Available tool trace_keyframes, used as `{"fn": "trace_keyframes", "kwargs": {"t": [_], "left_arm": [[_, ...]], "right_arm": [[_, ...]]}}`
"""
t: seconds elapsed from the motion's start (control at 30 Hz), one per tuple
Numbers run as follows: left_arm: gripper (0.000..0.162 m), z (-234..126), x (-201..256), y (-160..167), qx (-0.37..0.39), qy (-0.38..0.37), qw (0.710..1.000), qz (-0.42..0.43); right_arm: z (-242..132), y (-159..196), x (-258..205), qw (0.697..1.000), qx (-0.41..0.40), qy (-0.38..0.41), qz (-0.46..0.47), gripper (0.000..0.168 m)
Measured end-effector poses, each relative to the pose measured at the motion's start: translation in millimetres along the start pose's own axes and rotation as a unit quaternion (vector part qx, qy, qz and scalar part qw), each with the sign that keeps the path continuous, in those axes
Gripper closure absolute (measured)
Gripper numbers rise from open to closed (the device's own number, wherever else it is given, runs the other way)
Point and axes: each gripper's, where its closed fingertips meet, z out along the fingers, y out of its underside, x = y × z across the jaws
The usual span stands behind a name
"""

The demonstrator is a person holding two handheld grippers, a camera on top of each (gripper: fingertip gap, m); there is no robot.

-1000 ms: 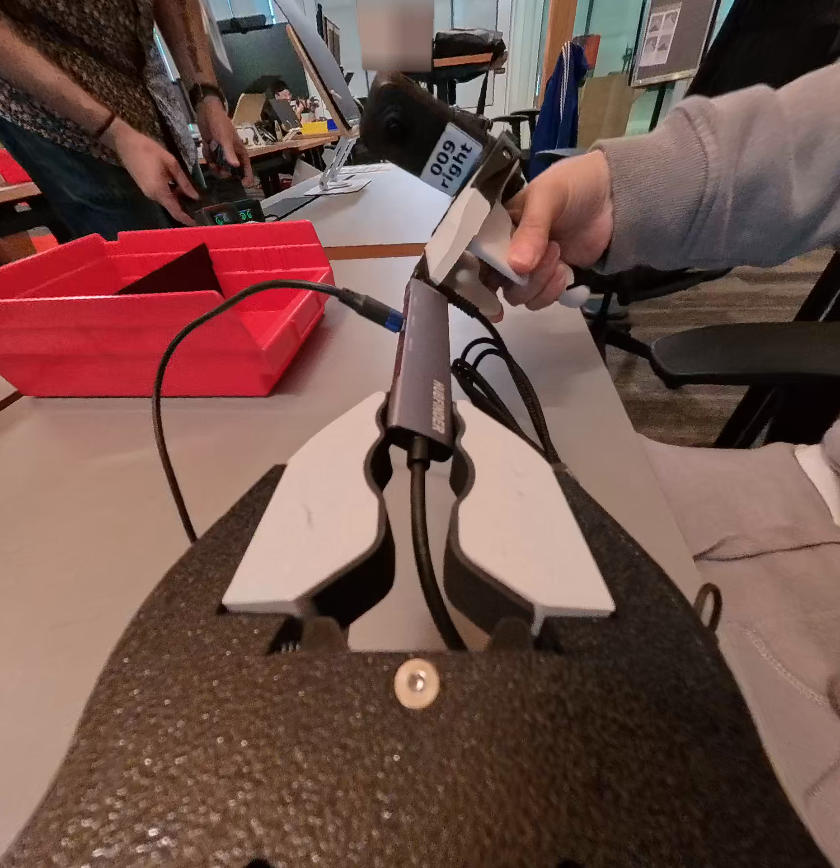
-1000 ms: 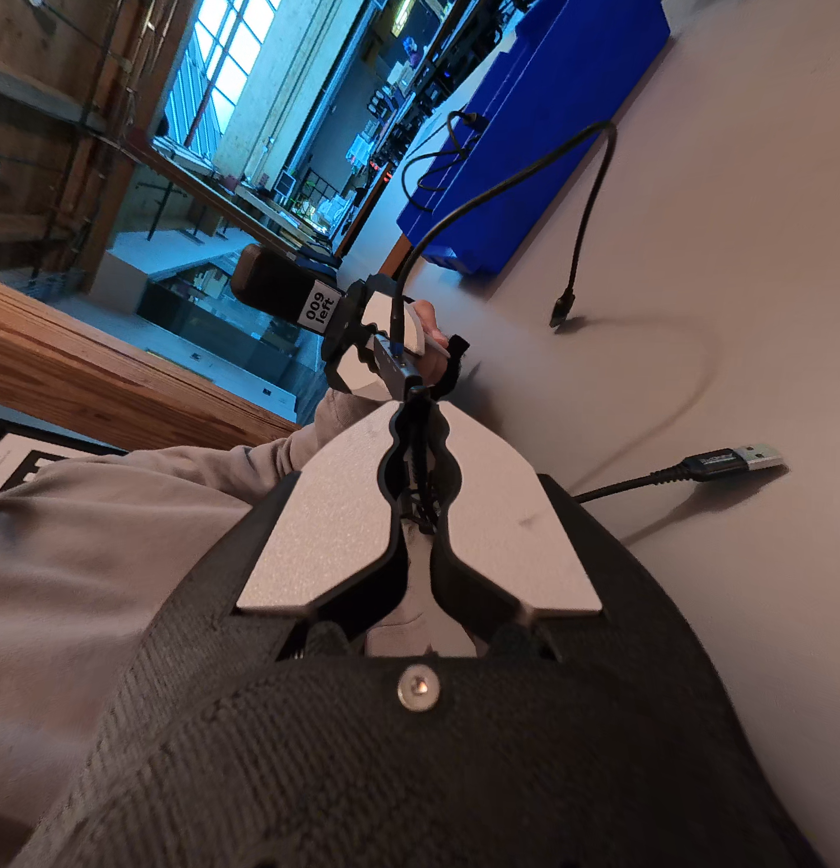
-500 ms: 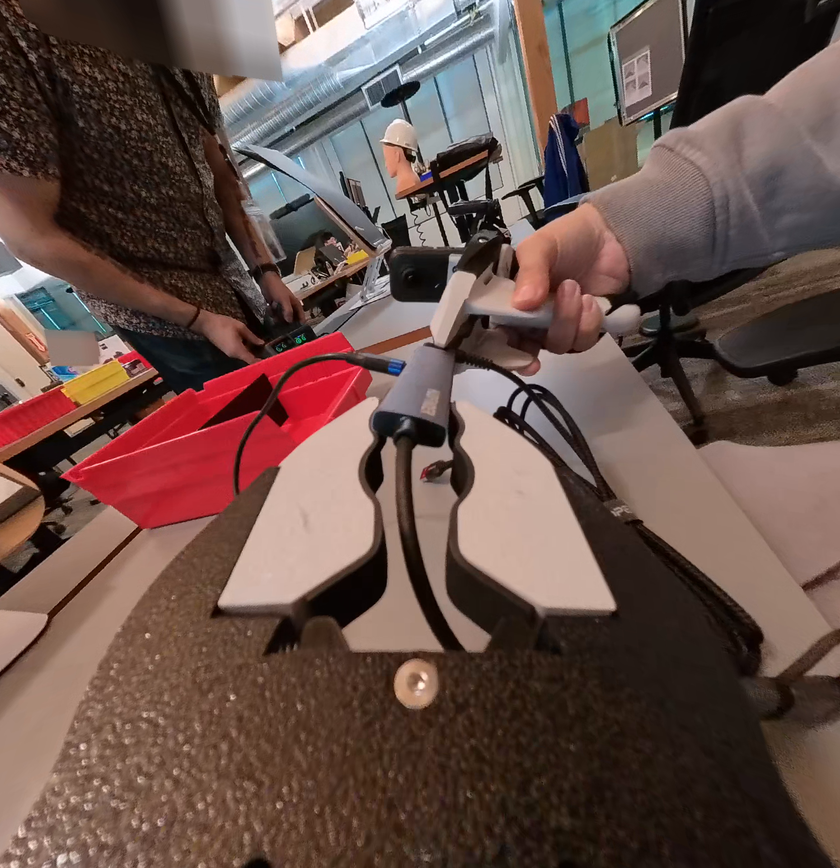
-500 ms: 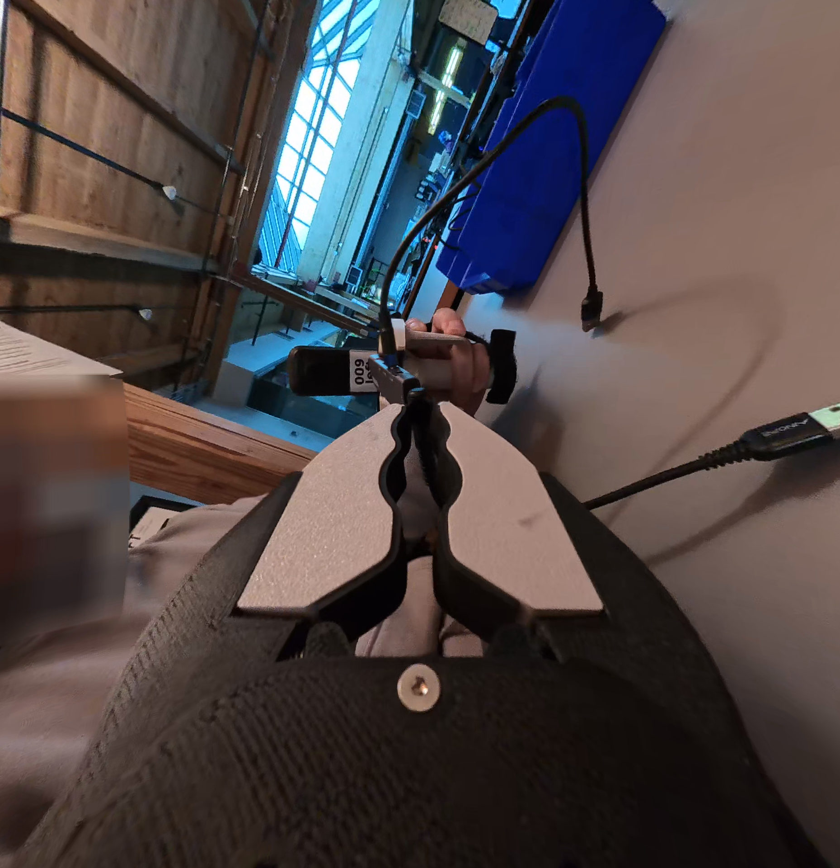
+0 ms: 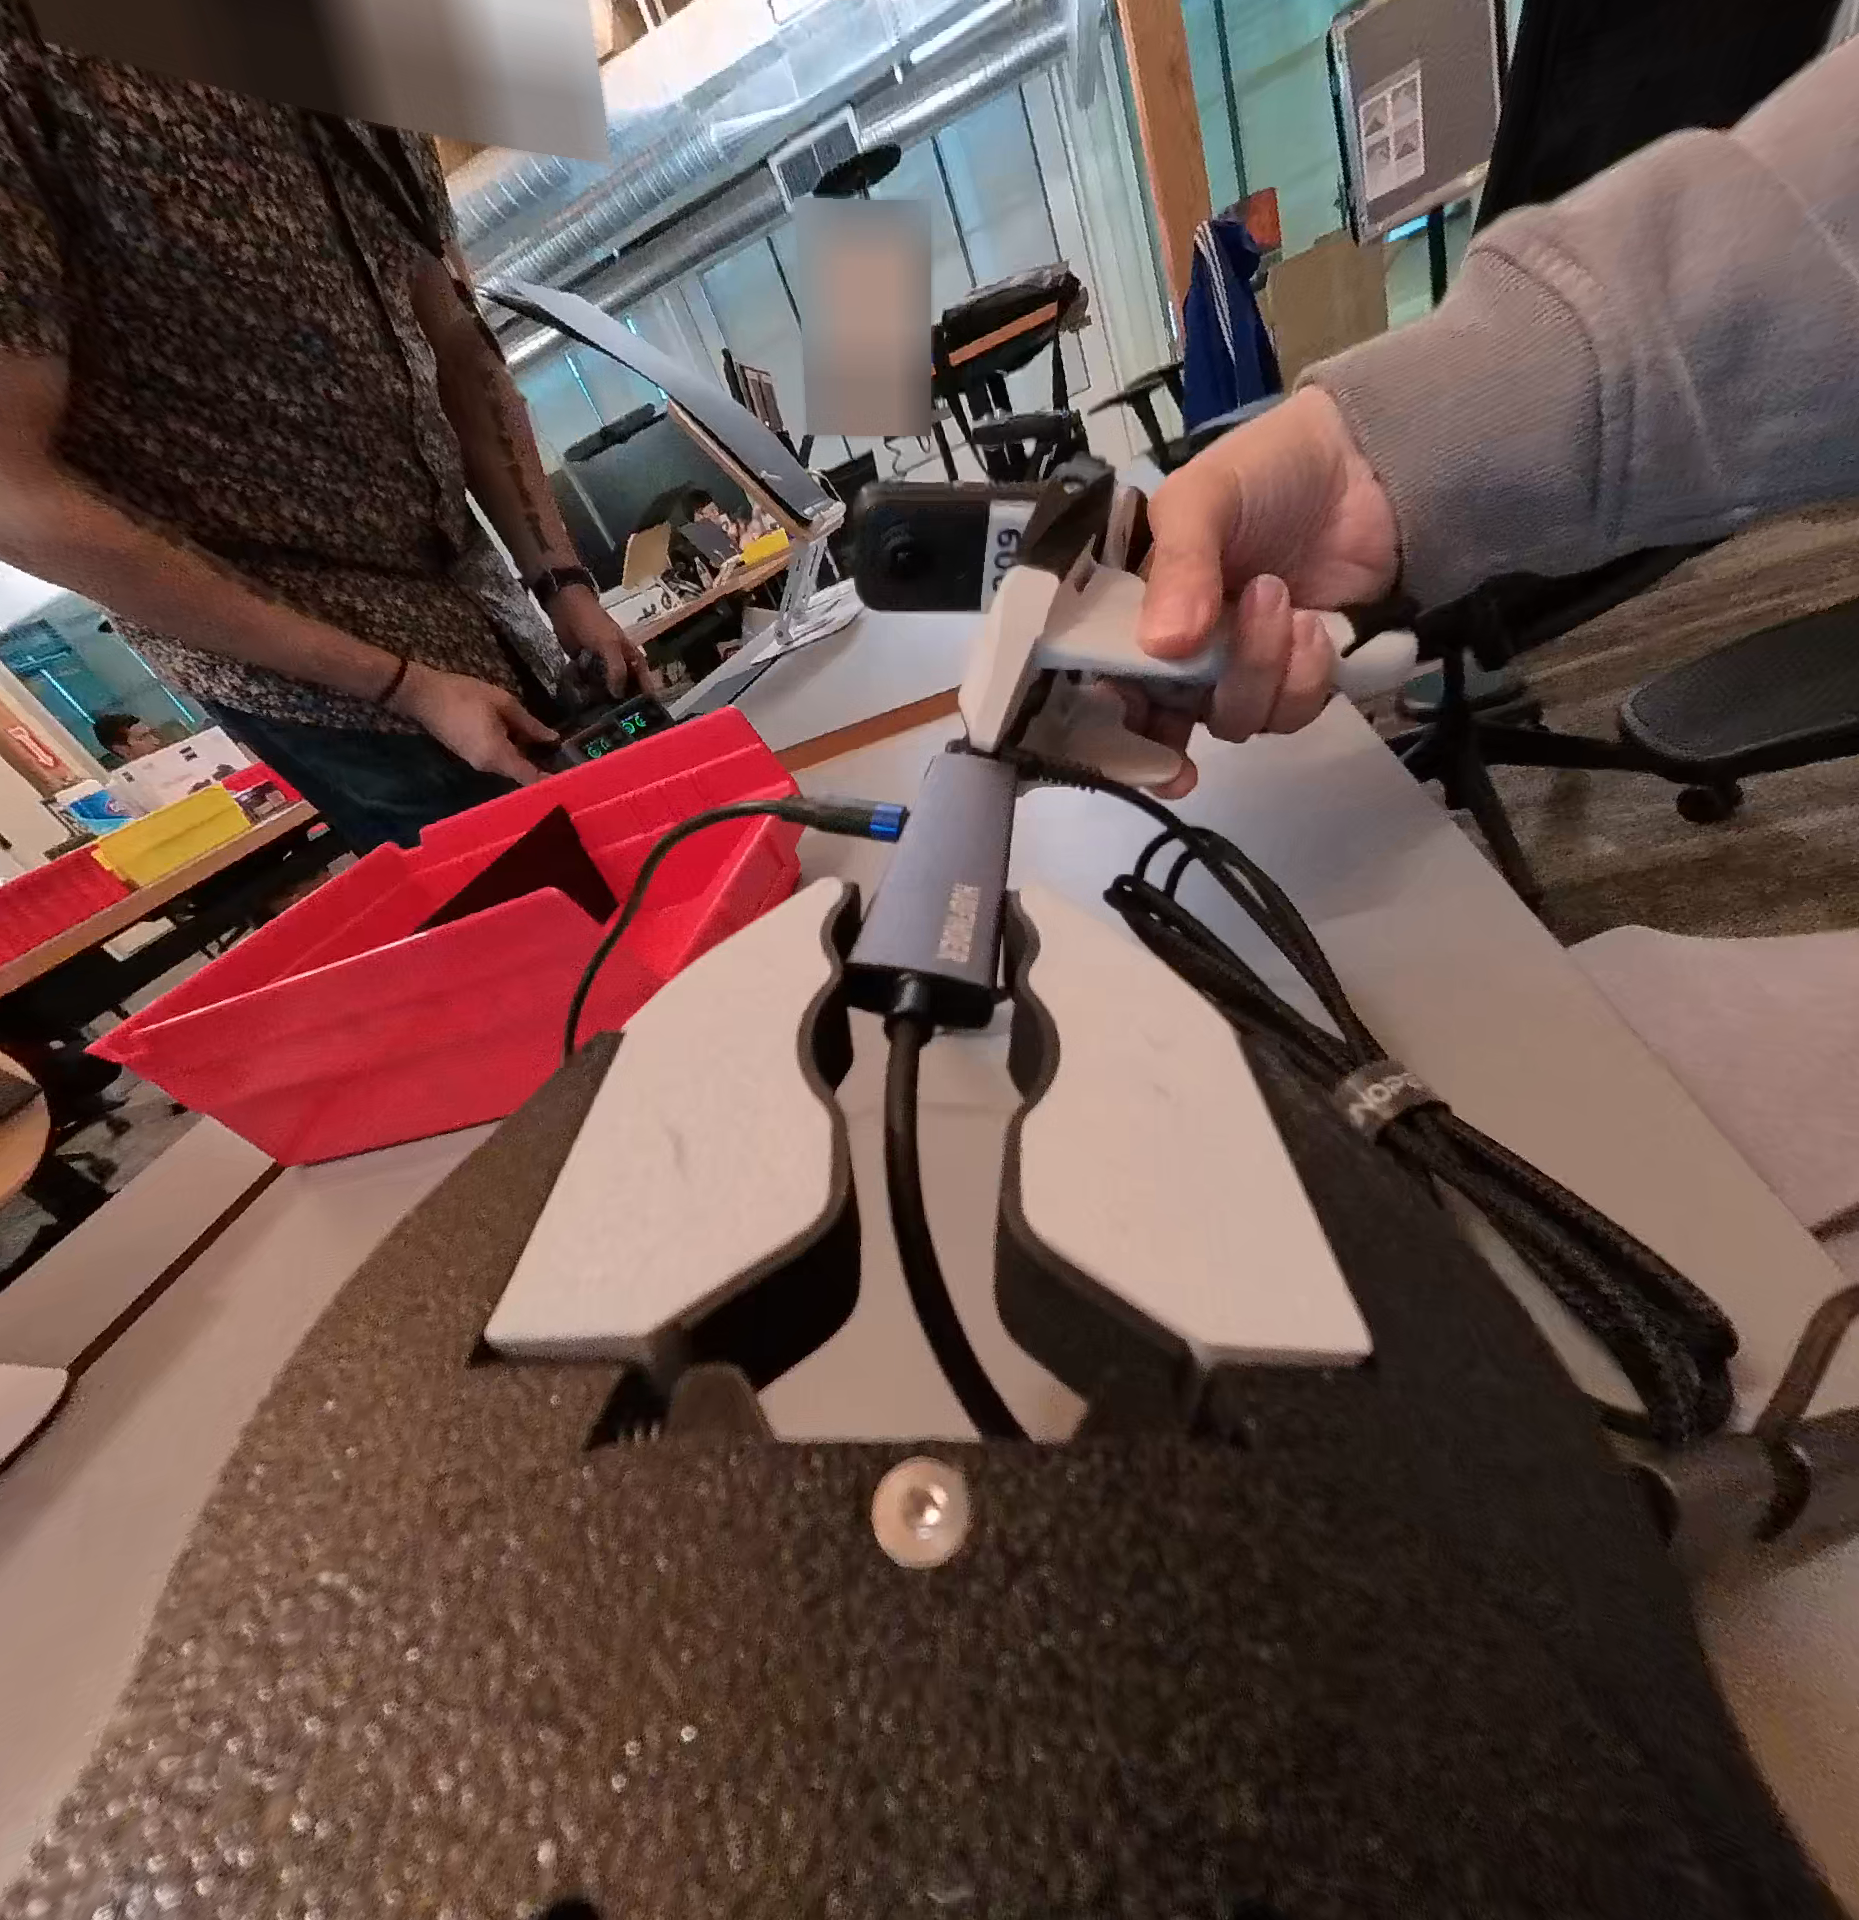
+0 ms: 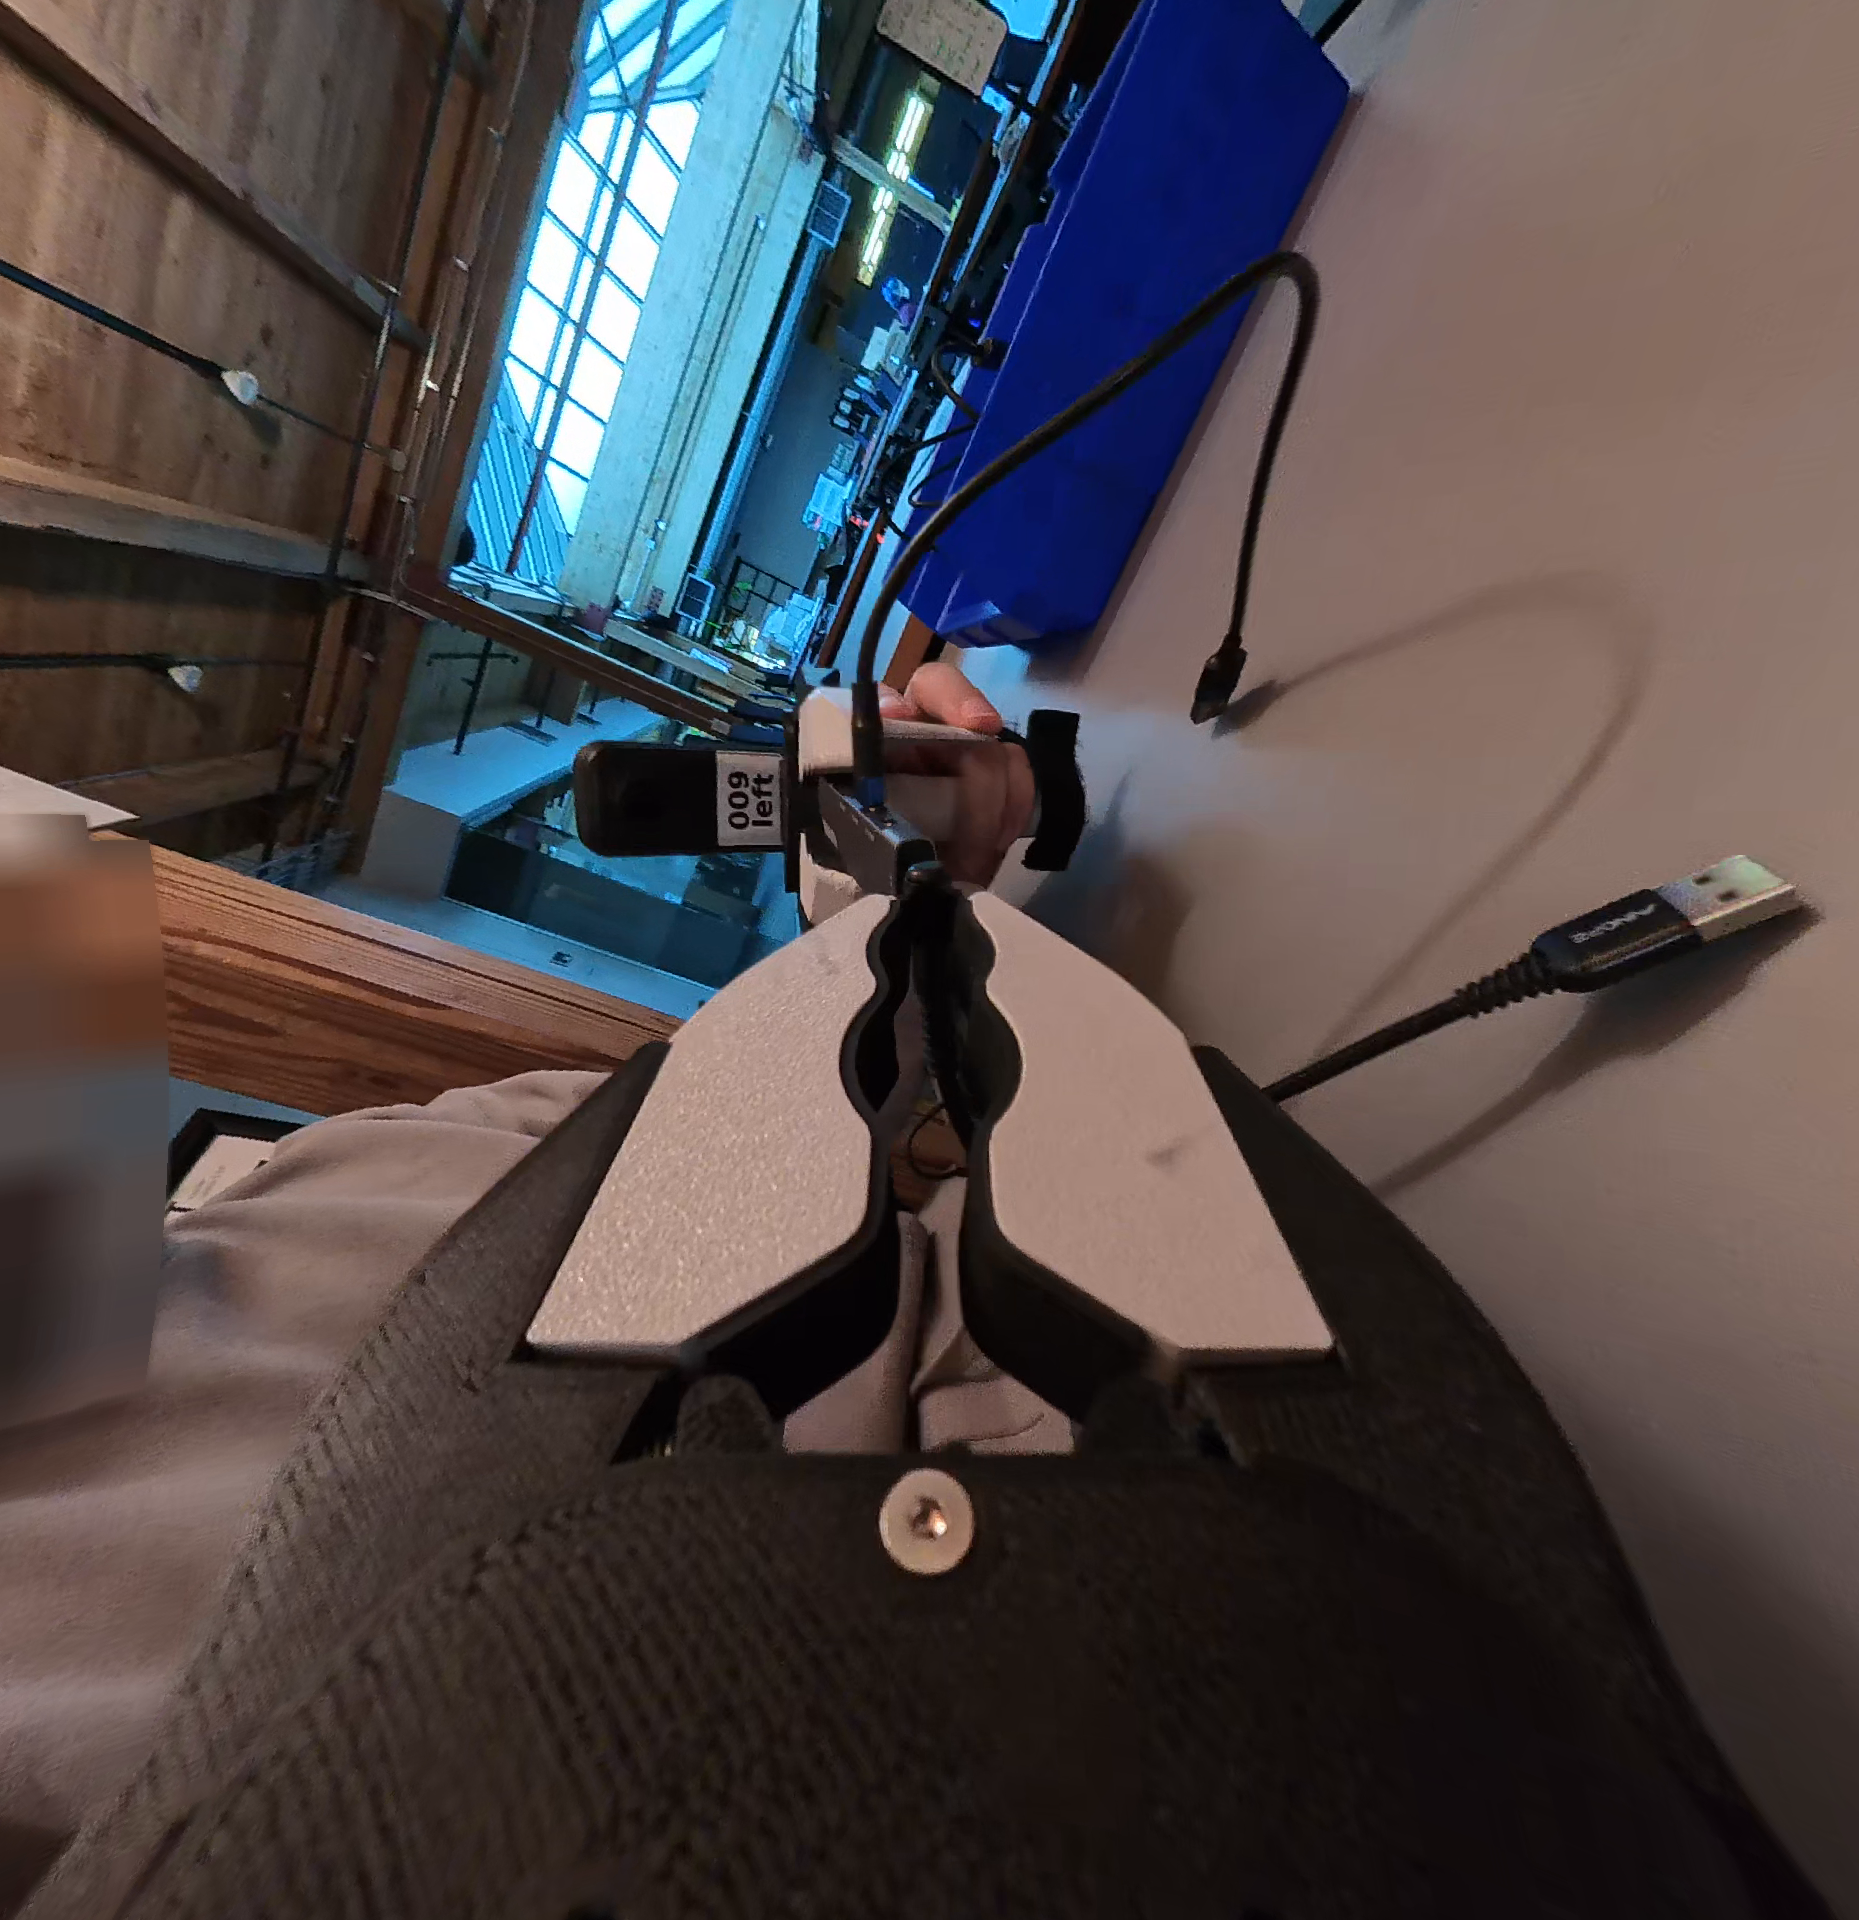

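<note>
Our left gripper (image 5: 925,935) is clamped narrowly on a grey hub (image 5: 940,883), which sticks up and forward from between the fingers, its own thick black lead (image 5: 920,1195) trailing back between them. A thin black cable (image 5: 696,842) with a blue-tipped plug is seated in the hub's left side and arcs down toward the red bin (image 5: 405,997) on the table (image 5: 1476,1018) to our left.

At the hub's far end our right gripper (image 5: 992,727) meets it, held in a hand (image 5: 1247,582) with a grey sleeve. In the right wrist view its fingers (image 6: 748,1122) are nearly together on a black braided cable (image 6: 940,997), right at the hub's end (image 6: 868,842); we cannot tell whether the plug is seated. That cable's bundle (image 5: 1424,1143) hangs to the right of our left gripper, bound by a strap.

In the right wrist view, a loose USB plug (image 6: 1673,914) lies on the table, and a blue bin (image 6: 1143,312) stands farther off. A person (image 5: 229,416) stands behind the red bin.
</note>
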Motion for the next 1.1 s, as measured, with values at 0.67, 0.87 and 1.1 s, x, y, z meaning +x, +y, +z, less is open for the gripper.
{"fn": "trace_keyframes", "kwargs": {"t": [0.67, 0.87, 1.1], "left_arm": [[0.138, -0.3, 1.6, 10.3, -0.031, 0.037, 0.997, -0.065], [0.137, 0.1, 4.1, 8.3, -0.046, 0.051, 0.996, -0.063], [0.138, -1.9, 4.4, 4.2, -0.040, 0.060, 0.996, -0.061]], "right_arm": [[2.3, 0.3, 0.6, 0.996, -0.049, 0.022, -0.068, 0.159], [-0.7, 5.4, -0.5, 0.991, -0.087, 0.039, -0.096, 0.159], [-0.6, 7.3, -10.5, 0.989, -0.101, 0.028, -0.102, 0.159]]}}
